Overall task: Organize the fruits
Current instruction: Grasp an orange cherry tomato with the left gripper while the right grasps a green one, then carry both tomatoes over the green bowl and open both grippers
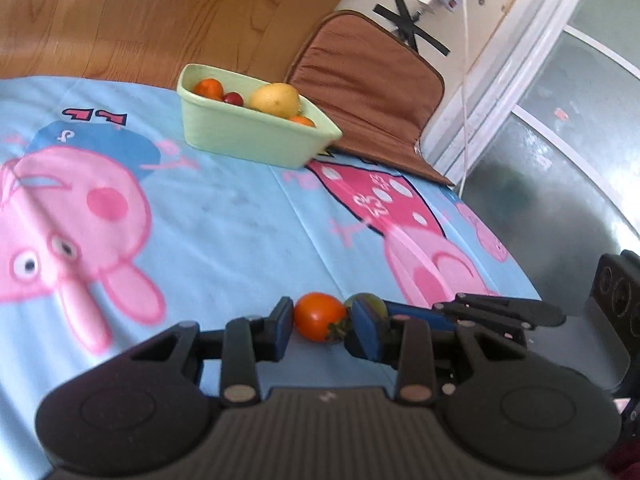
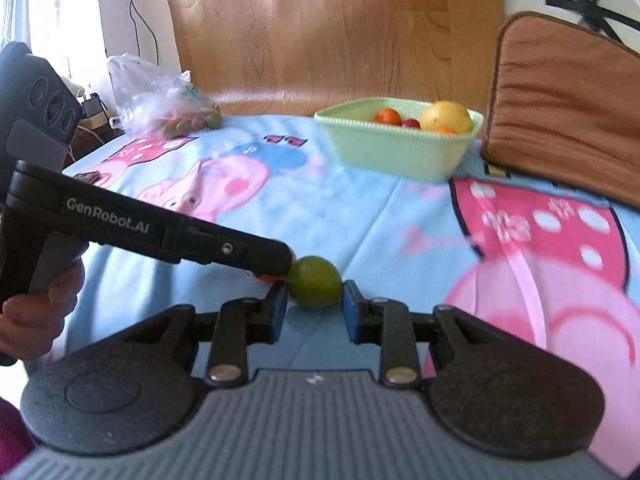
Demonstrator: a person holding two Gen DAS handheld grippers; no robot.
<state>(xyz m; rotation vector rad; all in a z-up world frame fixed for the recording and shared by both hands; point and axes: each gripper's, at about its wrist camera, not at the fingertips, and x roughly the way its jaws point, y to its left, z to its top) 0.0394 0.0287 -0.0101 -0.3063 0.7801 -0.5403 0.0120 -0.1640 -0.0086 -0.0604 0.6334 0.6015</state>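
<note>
At the near edge, your left gripper (image 1: 320, 322) clamps the tomato (image 1: 319, 316), your right gripper (image 2: 314, 298) the lime (image 2: 315, 287) (both secure); next, carry them to the far bowl (image 2: 400, 148).

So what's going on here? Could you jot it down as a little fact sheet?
surface: table under a blue cartoon-pig cloth
left gripper: shut on an orange tomato
right gripper: shut on a green lime
the two fruits: side by side, close together
bowl: pale green, at the far side, holding a yellow lemon and small orange and red fruits
also on the table: plastic bag with more produce, far left corner
</note>
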